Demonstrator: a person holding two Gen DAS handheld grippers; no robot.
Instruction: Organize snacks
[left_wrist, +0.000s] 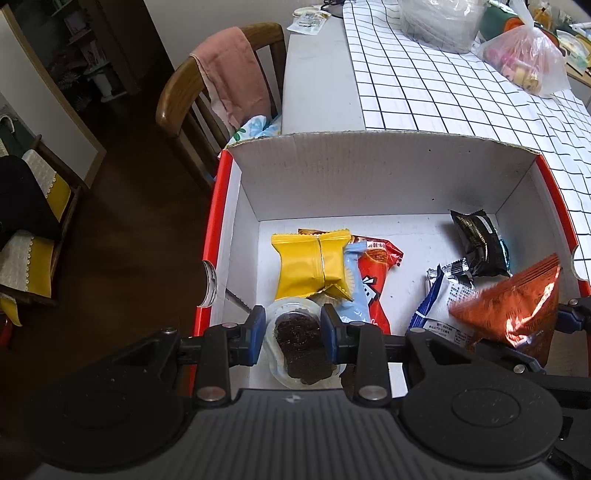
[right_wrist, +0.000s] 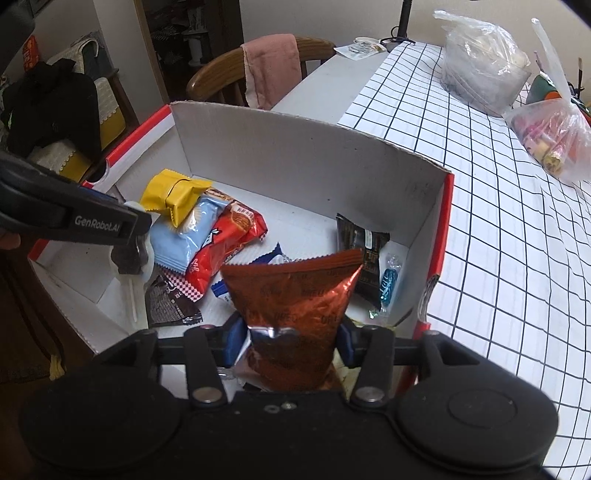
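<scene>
A red-and-white cardboard box (left_wrist: 369, 177) stands open on the table and holds several snack packets. My left gripper (left_wrist: 293, 325) is shut on a clear-wrapped dark brownie (left_wrist: 301, 341), held over the box's near left part. It also shows in the right wrist view (right_wrist: 129, 258). My right gripper (right_wrist: 291, 338) is shut on a shiny copper-red foil bag (right_wrist: 295, 295), held over the box's near right part; the bag shows in the left wrist view (left_wrist: 513, 306) too. In the box lie a yellow packet (left_wrist: 314, 262), a red packet (left_wrist: 376, 280), a black packet (left_wrist: 480, 243) and a blue-white packet (left_wrist: 443, 299).
The box sits at the table's left edge on a checked tablecloth (left_wrist: 443, 92). A wooden chair (left_wrist: 207, 92) with a pink cloth stands to the left. Plastic bags (left_wrist: 524, 62) lie at the far right of the table. A small blue candy (right_wrist: 389, 284) lies in the box.
</scene>
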